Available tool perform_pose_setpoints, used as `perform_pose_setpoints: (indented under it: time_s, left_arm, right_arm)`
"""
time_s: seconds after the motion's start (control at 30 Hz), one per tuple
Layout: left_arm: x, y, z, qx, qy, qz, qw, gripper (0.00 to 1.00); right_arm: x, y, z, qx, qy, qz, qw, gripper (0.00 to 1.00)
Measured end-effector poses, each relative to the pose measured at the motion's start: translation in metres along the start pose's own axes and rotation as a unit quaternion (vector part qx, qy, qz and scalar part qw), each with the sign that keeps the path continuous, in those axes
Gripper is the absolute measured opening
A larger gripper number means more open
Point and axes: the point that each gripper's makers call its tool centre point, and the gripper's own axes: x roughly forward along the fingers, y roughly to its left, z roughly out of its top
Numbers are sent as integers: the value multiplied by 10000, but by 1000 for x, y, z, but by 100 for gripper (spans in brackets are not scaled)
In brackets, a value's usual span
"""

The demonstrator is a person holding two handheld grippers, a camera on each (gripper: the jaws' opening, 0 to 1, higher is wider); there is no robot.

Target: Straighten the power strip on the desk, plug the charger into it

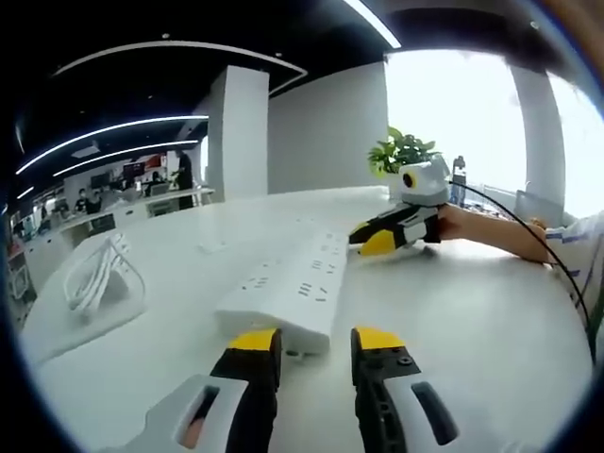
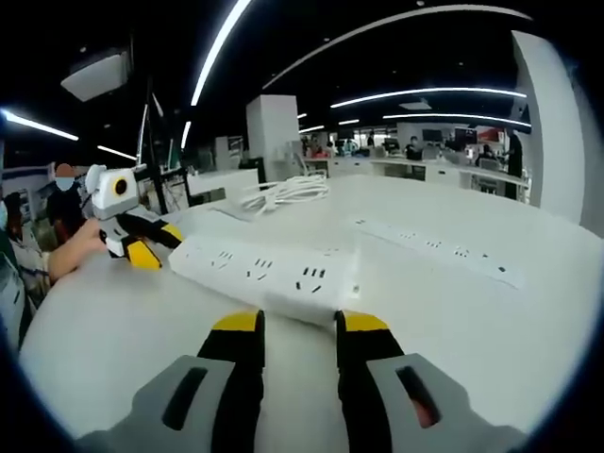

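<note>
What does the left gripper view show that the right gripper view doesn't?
Left gripper view adds: a plant by a bright window, and the right gripper seen from the front at the strip's far end, with a black cable trailing from it.

Right gripper view adds: a white box at the ceiling, and the left gripper seen from the front at the strip's other end.

Both share: the white power strip on the desk, a coiled white cord, and each view's own open fingers near the strip.

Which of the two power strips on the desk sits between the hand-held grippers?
The thicker white power strip, lying between the two hand-held grippers; the slimmer flat strip lies apart, farther across the desk.
</note>
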Motion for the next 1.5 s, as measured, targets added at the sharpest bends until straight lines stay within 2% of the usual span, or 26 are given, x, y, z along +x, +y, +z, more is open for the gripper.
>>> perform_pose_setpoints:
  time_s: [0.97,1.5]
  left_arm:
    - [-1,-8,-7,288,102,-144,9994,29]
    - [-3,-7,-7,129,28,-219,9997,29]
  right_arm:
    - [-8,1,-3,-31,83,-190,9998,29]
    - [-7,4,-2,109,42,-281,9995,28]
